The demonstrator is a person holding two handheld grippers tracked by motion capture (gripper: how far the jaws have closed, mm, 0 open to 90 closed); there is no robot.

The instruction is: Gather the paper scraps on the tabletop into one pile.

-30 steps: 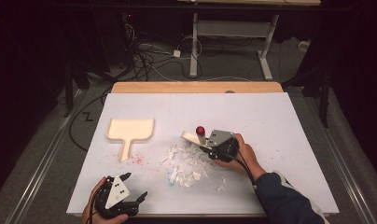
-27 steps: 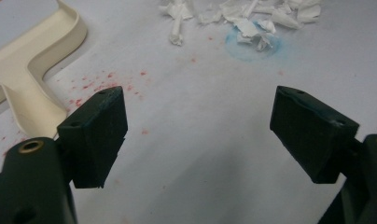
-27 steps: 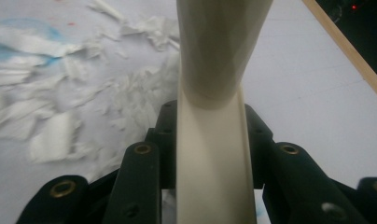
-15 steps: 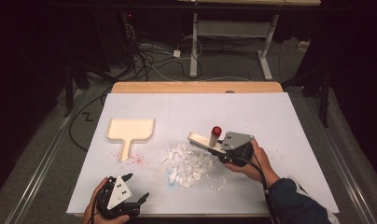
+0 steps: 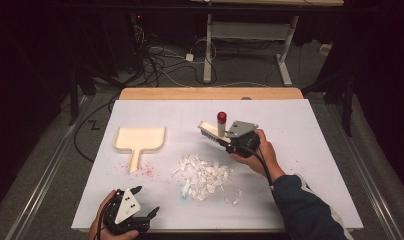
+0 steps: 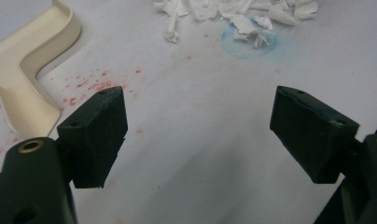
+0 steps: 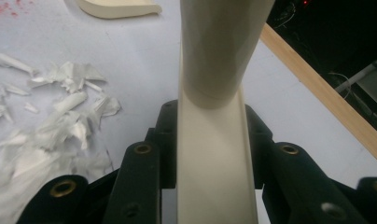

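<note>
Right gripper (image 5: 229,141) fingers (image 7: 144,177) pinch the cream handle of a brush (image 5: 215,132), one pad on each side, pressed tight on it. The brush has a cream body, a row of bristles on its underside and a red-topped knob standing up from it. In the high view the brush juts out left of the right fingers, tilted, lifted above the white tabletop (image 5: 310,150), not touching the paper. In the right gripper view the handle (image 7: 214,154) runs straight up between the fingers and widens beyond them. A pile of torn white paper scraps (image 5: 205,177) lies on the tabletop just below and a bit left of the right fingers, apart from the bristles. Left gripper (image 5: 146,204) sits at the near edge of the tabletop, held in a hand (image 5: 102,225), fingers (image 6: 95,135) spread wide with nothing between them, just bare tabletop. A cream dustpan (image 5: 139,141) lies flat ahead of the left fingers and to their left, handle pointing back toward them, well apart from the brush. Red specks (image 6: 91,86) dot the tabletop between the dustpan handle and the left fingers; a faint blue smudge (image 6: 245,44) sits under the nearest scraps, ahead of the left fingers.
</note>
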